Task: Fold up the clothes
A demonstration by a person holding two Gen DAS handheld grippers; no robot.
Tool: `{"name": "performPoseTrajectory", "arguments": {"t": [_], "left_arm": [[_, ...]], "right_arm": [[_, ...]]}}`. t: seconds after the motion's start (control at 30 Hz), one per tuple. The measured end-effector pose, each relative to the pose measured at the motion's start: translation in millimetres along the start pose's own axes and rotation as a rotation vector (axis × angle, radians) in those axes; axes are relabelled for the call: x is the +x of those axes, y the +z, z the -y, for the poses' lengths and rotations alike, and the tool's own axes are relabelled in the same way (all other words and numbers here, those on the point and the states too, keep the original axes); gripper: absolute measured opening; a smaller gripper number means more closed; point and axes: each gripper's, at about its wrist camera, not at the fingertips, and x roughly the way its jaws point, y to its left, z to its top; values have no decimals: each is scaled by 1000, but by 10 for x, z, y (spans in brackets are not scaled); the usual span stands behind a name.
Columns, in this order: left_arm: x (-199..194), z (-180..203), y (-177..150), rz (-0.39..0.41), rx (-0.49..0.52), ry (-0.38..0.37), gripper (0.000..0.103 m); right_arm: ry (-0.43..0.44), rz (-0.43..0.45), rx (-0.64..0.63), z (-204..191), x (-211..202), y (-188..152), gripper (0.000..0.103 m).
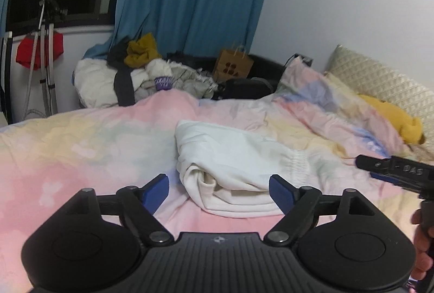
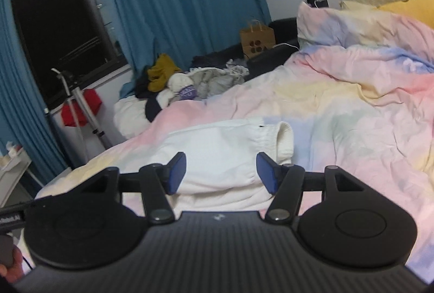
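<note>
i find both tools spread and empty: white garment (image 1: 233, 157) lies dead ahead of left tool (image 1: 219, 194); right tool (image 2: 221, 170) hangs over it, nearer.

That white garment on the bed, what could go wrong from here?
The white garment lies bunched in layers, so either open gripper, left or right, might pinch only the top layer. Closing low could also catch the soft pastel duvet beneath it.
</note>
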Motion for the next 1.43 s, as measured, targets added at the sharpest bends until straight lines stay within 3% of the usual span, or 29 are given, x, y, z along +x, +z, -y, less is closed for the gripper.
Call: {"name": "performPoseTrajectory", "arguments": {"t": [0.1, 0.17, 0.2, 0.33, 0.5, 0.8, 0.97, 1.1, 1.43], "left_arm": [[-461, 11, -102, 35, 2, 9, 89], [-719, 12, -179, 50, 10, 25, 95], [-837, 16, -222, 66, 19, 38, 102], [-1157, 29, -381, 132, 55, 98, 103], [-1242, -74, -475, 149, 18, 126, 103], [-1035, -214, -610, 98, 33, 155, 103], [-924, -246, -635, 84, 54, 212, 103], [-899, -300, -637, 73, 33, 215, 103], [-930, -205, -637, 84, 96, 214, 103]], "right_arm": [[15, 19, -20, -151, -257, -125, 72], [15, 34, -38, -277, -389, -220, 84], [19, 47, -55, -343, -442, -272, 84], [23, 117, -152, -574, -502, -531, 103], [-13, 86, -227, -758, -383, -785, 103], [-38, 13, -153, -589, -187, -905, 103], [-40, 26, -144, -581, -166, -952, 103], [-46, 14, -146, -579, -142, -966, 103], [-56, 17, -155, -596, -147, -966, 103]]}}
